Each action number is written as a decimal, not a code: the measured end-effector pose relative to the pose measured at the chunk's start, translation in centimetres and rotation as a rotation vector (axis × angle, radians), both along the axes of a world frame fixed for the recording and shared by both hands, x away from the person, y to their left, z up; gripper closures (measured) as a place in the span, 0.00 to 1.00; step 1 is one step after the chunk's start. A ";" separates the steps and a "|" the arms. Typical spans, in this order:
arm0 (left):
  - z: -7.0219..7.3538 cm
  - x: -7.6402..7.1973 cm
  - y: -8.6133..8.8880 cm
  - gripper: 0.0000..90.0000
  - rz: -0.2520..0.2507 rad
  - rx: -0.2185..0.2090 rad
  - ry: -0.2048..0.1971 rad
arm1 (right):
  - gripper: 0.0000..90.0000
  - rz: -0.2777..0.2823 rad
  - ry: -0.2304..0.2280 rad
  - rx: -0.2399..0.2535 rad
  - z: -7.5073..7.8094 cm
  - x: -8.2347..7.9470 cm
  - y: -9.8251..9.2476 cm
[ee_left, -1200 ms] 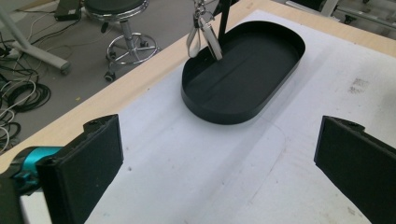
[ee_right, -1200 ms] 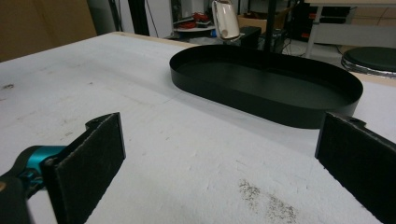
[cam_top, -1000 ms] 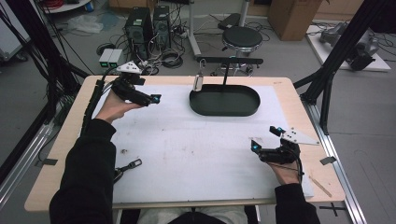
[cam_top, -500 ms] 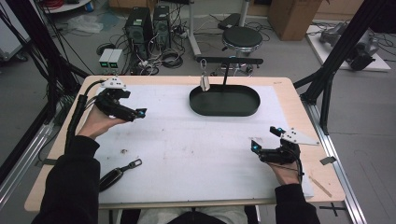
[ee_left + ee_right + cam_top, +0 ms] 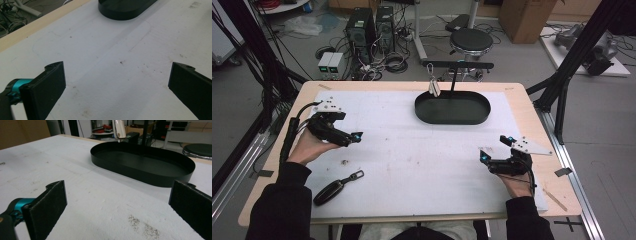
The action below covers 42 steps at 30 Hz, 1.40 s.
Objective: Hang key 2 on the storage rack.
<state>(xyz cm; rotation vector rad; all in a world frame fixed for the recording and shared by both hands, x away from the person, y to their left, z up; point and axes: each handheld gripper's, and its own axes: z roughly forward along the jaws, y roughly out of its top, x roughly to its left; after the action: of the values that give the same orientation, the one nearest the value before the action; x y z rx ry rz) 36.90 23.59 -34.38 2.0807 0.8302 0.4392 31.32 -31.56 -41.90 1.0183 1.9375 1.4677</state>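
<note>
Left side of the table: a black car key with a metal ring at one end lies flat on the white mat, near the front edge. It is the object nearest the left gripper, below it in the high view, and nothing touches it. The left gripper is held in the person's left hand above the mat, pointing toward the centre. Its jaws are spread wide with bare mat between them, as the left gripper view confirms. No object is held.

Centre, far side: a black oval tray sits on the mat. Its interior is bare, as seen in the high view and the right gripper view. A thin black post rises from the tray and carries a horizontal bar. A silver metal piece hangs from the bar, over the tray's left rim; whether it touches the rim cannot be told.

Right side: the right gripper is held in the person's right hand low over the mat, well apart from the tray. Its jaws stand wide apart with nothing between them.

Writing: no brand, label or legible text is visible on the tray, the key or the grippers. The mat carries faint scuffs and specks.
</note>
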 end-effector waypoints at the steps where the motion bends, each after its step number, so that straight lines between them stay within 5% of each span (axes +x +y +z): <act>1: -0.1 -0.2 0.2 0.02 0.005 0.000 -0.001 | 0.01 0.000 -0.001 -0.002 0.0 0.0 0.0; 18: -2.4 -3.1 1.0 0.02 0.023 0.079 0.043 | 0.01 -0.002 -0.001 -0.003 0.0 0.0 0.0; 30: -4.5 -4.6 1.2 0.03 -0.013 0.125 0.158 | 0.01 -0.003 0.010 -0.006 -0.1 0.1 0.1; 42: -6.1 -6.1 1.4 0.20 -0.081 0.170 0.304 | 0.01 0.001 0.003 -0.014 -0.1 0.1 0.1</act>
<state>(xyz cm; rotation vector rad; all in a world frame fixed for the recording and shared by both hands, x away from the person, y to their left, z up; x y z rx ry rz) 30.84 24.99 -40.51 2.3677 0.9050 0.1539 31.43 -31.49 -42.00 1.0139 1.9479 1.4526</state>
